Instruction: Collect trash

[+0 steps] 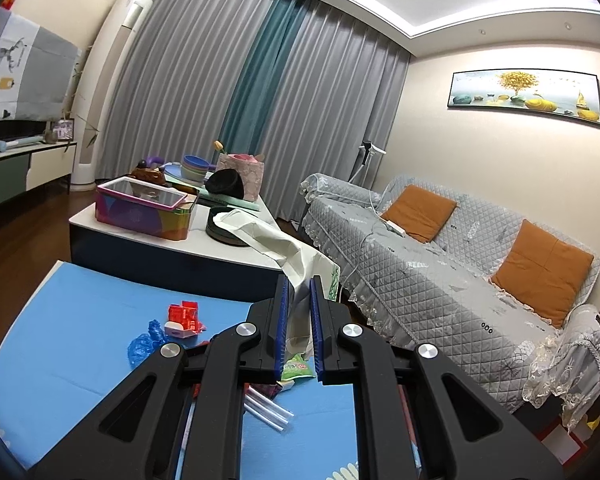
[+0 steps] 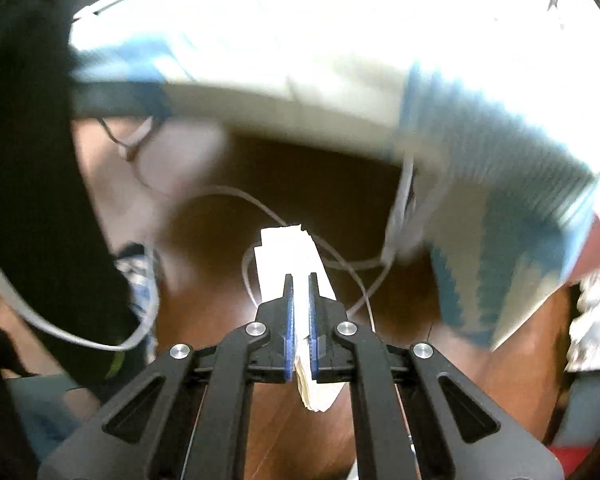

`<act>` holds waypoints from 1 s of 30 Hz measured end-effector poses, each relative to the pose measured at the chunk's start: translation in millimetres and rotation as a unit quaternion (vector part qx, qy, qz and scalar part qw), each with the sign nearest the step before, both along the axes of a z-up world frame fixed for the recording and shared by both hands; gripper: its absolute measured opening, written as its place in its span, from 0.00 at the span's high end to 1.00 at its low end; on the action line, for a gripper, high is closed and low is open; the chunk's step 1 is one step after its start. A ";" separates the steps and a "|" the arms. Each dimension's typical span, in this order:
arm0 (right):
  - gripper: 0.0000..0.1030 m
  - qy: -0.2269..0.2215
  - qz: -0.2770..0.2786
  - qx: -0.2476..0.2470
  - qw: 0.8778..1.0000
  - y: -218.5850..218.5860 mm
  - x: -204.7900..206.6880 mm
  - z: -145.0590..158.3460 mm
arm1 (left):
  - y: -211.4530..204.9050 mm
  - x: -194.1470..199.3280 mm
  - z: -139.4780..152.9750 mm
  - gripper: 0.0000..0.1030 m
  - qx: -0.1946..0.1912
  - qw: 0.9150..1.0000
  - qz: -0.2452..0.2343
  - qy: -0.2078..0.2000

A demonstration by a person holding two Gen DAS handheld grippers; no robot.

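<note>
- Cream crinkled plastic bag (image 1: pixel 288 248) is clamped in the left gripper (image 1: pixel 299 292), above the blue foam mat (image 1: pixel 80 320).
- Right gripper (image 2: pixel 299 292) pinches a white folded paper wad (image 2: pixel 288 256) above brown floor (image 2: pixel 300 184).

White cable (image 2: pixel 284 216) across the bare floor (image 2: pixel 308 176)

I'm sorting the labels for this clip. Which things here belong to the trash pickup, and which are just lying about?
Job:
left gripper, shut on a white bag
right gripper, shut on folded paper
red wrapper, blue plastic, green packet on the blue mat

Lying about:
tin
bowls
sofa
cushions
</note>
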State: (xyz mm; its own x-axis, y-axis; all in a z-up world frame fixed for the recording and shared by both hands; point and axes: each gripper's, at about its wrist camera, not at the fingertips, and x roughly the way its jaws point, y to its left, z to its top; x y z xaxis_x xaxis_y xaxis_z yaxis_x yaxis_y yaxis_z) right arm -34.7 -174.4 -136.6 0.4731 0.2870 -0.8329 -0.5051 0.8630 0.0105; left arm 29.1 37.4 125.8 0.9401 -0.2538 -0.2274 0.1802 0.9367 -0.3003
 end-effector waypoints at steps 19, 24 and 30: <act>0.94 -0.219 -0.099 0.118 0.964 -44.8 40.6 243.4 | 3.3 -8.7 5.1 0.90 0.033 0.999 0.004 0.021; 0.94 -0.244 -0.172 0.148 0.943 -77.7 68.9 270.7 | -15.3 0.8 4.0 0.90 0.060 0.998 -0.012 0.031; 0.94 -0.240 -0.235 0.160 0.928 -114.1 106.2 273.9 | -48.6 23.8 5.4 0.90 0.090 0.995 -0.038 0.037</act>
